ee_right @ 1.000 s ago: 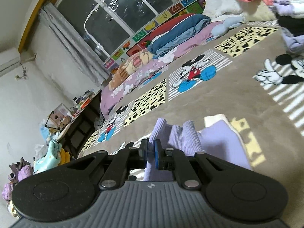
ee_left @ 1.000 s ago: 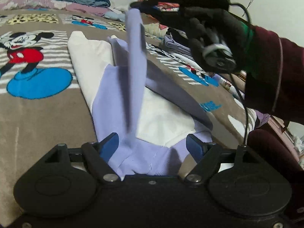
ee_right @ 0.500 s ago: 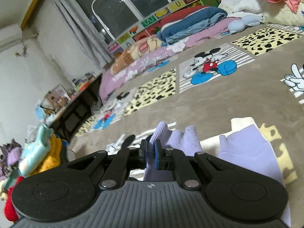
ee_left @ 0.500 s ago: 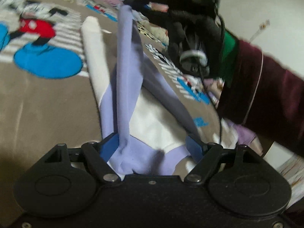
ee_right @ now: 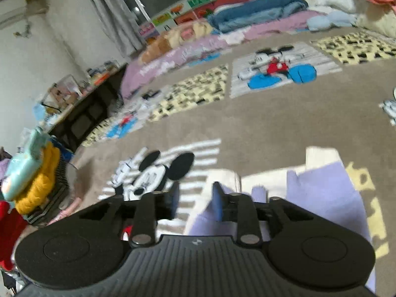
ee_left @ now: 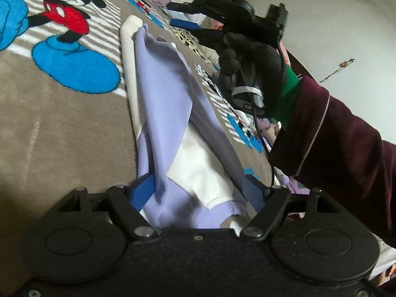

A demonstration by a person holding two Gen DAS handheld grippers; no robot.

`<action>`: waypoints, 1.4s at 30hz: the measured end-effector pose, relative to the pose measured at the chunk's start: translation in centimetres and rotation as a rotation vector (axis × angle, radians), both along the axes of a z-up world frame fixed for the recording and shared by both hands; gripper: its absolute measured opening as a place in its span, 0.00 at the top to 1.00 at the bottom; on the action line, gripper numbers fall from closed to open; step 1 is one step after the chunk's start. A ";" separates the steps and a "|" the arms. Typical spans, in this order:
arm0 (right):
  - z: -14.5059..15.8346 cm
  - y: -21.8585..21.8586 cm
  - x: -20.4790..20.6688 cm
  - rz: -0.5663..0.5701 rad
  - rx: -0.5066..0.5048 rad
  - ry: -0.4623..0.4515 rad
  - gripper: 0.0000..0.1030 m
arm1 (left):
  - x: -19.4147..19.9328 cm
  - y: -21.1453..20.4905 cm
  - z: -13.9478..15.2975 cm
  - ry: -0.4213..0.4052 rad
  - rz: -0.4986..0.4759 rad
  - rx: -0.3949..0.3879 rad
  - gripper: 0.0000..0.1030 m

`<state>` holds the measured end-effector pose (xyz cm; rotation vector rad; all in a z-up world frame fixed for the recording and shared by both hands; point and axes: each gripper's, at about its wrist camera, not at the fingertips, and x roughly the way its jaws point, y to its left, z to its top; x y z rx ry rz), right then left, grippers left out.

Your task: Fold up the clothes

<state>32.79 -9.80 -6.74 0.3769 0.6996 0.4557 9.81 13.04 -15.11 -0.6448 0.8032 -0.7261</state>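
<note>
A lavender and white garment [ee_left: 173,113] lies lengthwise on the brown cartoon blanket [ee_left: 61,128]. Its near hem sits loosely between the wide-apart pads of my left gripper [ee_left: 198,193], which do not press on it. My right gripper [ee_left: 173,14], held by a black-gloved hand [ee_left: 250,57], hovers over the garment's far end. Its jaws are opening, with nothing between them. In the right wrist view the right gripper [ee_right: 195,198] shows a clear gap between its pads, and the lavender cloth [ee_right: 321,193] lies below and to the right of them.
A dark red sleeve [ee_left: 334,143] crosses the right side of the left wrist view. Folded bedding [ee_right: 255,7] is stacked along the far edge under the window. A clothes heap [ee_right: 37,180] and a dark shelf [ee_right: 81,116] stand at the left.
My right gripper, shut on a raised lavender sleeve before, now has its jaws apart. The sleeve has dropped across the garment. The left wrist view has rolled.
</note>
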 end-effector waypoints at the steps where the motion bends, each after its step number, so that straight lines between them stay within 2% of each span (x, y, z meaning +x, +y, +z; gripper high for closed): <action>1: 0.3 -0.3 -0.2 -0.001 0.000 -0.012 0.65 | -0.1 0.0 0.0 -0.002 -0.002 0.004 0.24; 4: 0.4 -1.4 -0.2 -0.007 -0.035 -0.015 0.60 | -0.2 -0.1 0.1 -0.010 -0.008 0.018 0.24; 10: -1.7 -1.8 0.5 0.003 -0.158 0.052 0.60 | -0.3 -0.3 0.2 -0.026 -0.021 0.033 0.24; 12: -2.1 -1.3 0.5 0.032 -0.188 0.047 0.71 | -0.4 -0.5 0.3 -0.037 -0.033 0.049 0.24; 13: -2.3 -1.1 0.5 0.047 -0.203 0.044 0.85 | -0.4 -0.6 0.3 -0.042 -0.037 0.056 0.24; 14: -2.3 -0.9 0.4 0.060 -0.204 0.036 0.88 | -0.3 -0.6 0.3 -0.042 -0.039 0.058 0.24; 16: -2.2 -0.5 0.4 0.081 -0.194 0.006 0.90 | -0.3 -0.5 0.3 -0.038 -0.040 0.051 0.24; 21: -0.7 -1.4 -0.2 0.097 -0.095 -0.100 0.91 | -0.3 -0.5 0.4 -0.037 -0.044 0.053 0.24; 23: -1.2 -1.4 0.2 0.111 -0.105 -0.084 0.90 | -0.3 -0.5 0.4 -0.038 -0.047 0.057 0.24; 25: -2.1 -1.1 0.8 0.100 -0.162 -0.044 0.89 | -0.2 -0.7 0.5 -0.041 -0.051 0.064 0.24; 27: -3.2 -0.6 1.4 0.111 -0.202 0.014 0.82 | -0.3 -0.8 0.5 -0.048 -0.056 0.075 0.24; 28: -3.2 -0.3 1.3 0.108 -0.241 0.009 0.79 | -0.3 -0.9 0.6 -0.051 -0.058 0.079 0.24; 30: -2.9 0.0 0.6 0.101 -0.287 -0.022 0.78 | -0.3 -0.9 0.6 -0.055 -0.060 0.087 0.24; 34: -0.7 0.1 -2.9 0.126 -0.314 -0.152 0.64 | -0.5 -1.1 0.9 -0.068 -0.064 0.112 0.24; 37: 0.2 0.7 -6.4 0.198 -0.348 -0.221 0.63 | -1.0 -1.2 1.5 -0.089 -0.071 0.148 0.24; 40: -0.4 1.1 -9.7 0.288 -0.355 -0.210 0.63 | -1.9 -1.0 2.4 -0.126 -0.059 0.194 0.24; 42: -1.2 1.2 -11.5 0.333 -0.356 -0.181 0.63 | -2.9 -0.7 3.3 -0.209 -0.019 0.230 0.24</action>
